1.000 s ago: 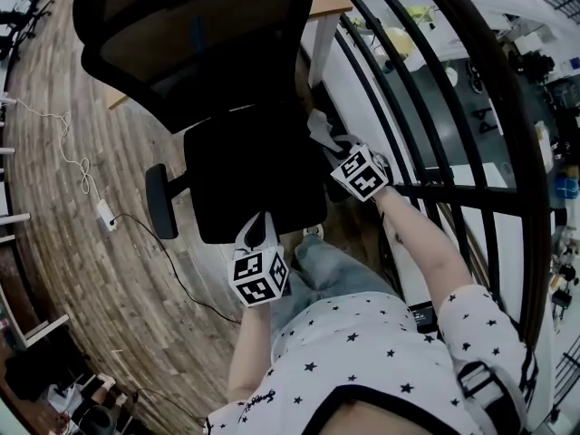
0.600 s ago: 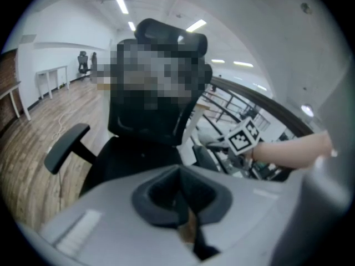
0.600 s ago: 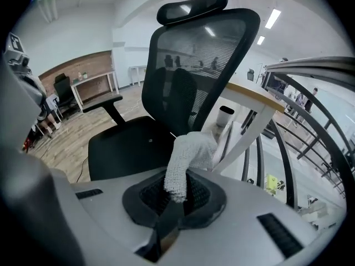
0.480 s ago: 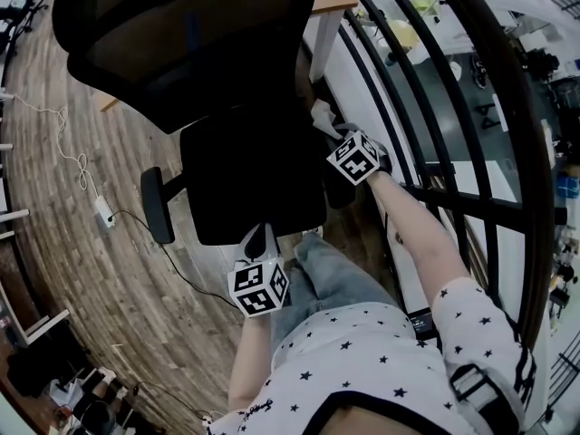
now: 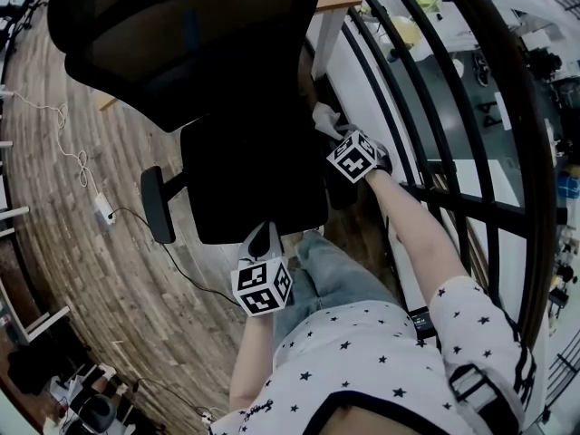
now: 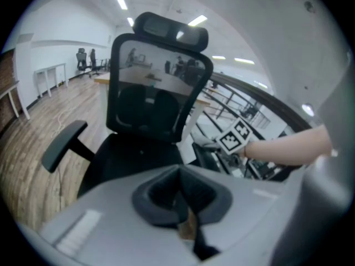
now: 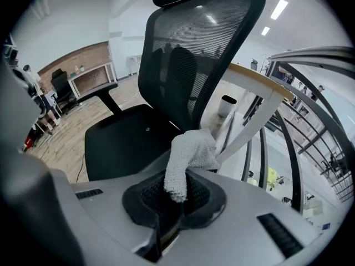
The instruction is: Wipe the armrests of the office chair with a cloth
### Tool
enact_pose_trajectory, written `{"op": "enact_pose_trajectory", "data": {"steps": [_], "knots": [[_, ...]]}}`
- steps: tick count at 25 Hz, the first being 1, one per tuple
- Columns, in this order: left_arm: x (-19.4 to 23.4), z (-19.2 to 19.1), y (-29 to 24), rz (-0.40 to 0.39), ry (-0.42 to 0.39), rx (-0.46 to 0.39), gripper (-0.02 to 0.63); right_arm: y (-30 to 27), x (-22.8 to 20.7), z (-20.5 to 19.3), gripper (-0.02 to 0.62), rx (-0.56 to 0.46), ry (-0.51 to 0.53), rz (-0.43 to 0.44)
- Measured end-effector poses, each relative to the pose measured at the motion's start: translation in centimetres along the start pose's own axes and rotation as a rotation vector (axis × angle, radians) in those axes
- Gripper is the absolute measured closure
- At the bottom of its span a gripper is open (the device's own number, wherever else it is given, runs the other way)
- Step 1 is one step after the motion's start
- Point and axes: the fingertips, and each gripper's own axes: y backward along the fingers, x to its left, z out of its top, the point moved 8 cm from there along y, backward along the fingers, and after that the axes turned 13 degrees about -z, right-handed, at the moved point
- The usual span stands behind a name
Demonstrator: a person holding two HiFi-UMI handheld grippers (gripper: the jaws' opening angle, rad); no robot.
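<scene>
**Right hand-held gripper** (image 7: 176, 199): jaws clenched on a pale knitted cloth (image 7: 189, 153). One end is pinched between the pads, and the free bulk folds forward beyond the tips, so a loose wad is there to meet the surface rather than the hard jaws. In the head view this gripper (image 5: 346, 143) sits over the right edge of the office chair (image 5: 245, 166), with the cloth (image 5: 323, 116) just past it, above the dark right armrest (image 5: 340, 188). Whether cloth and armrest are in contact cannot be told. The outstretched arm suggests a wiping stroke along this armrest is the step in hand.

**Left hand-held gripper** (image 6: 181, 197): jaws closed together, with nothing between them. It hangs near the person's knee at the seat's front edge (image 5: 261, 240), apart from the chair, and is probably kept back because one gripper is enough for the wiping.

**Left armrest** (image 5: 159, 204): it projects from the far side of the seat, well apart from both grippers and seemingly yet to be reached.

**Surroundings**: a wood-topped table (image 7: 260, 90) on white legs stands behind the mesh backrest. A black railing (image 5: 408, 107) runs close by the right arm, and a white cable (image 5: 72, 161) trails over the plank floor.

**Writing**: none is legible. The gripper cubes carry only black-and-white square markers, and the print at the hem of the star-patterned shirt is too small to read.
</scene>
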Motion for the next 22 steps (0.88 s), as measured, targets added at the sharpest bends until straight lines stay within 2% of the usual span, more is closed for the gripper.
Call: {"op": "enact_pose_trajectory", "data": {"steps": [10, 22], "knots": [[0.0, -0.3, 0.6, 0.009, 0.011, -0.018, 0.601, -0.1, 0.2, 0.0, 0.569, 0.044, 0.02, 0.01], [-1.0, -1.4, 2.0, 0.004, -0.005, -0.03, 0.601, 1.7, 2.4, -1.8, 0.569, 0.048, 0.036, 0.026]]}}
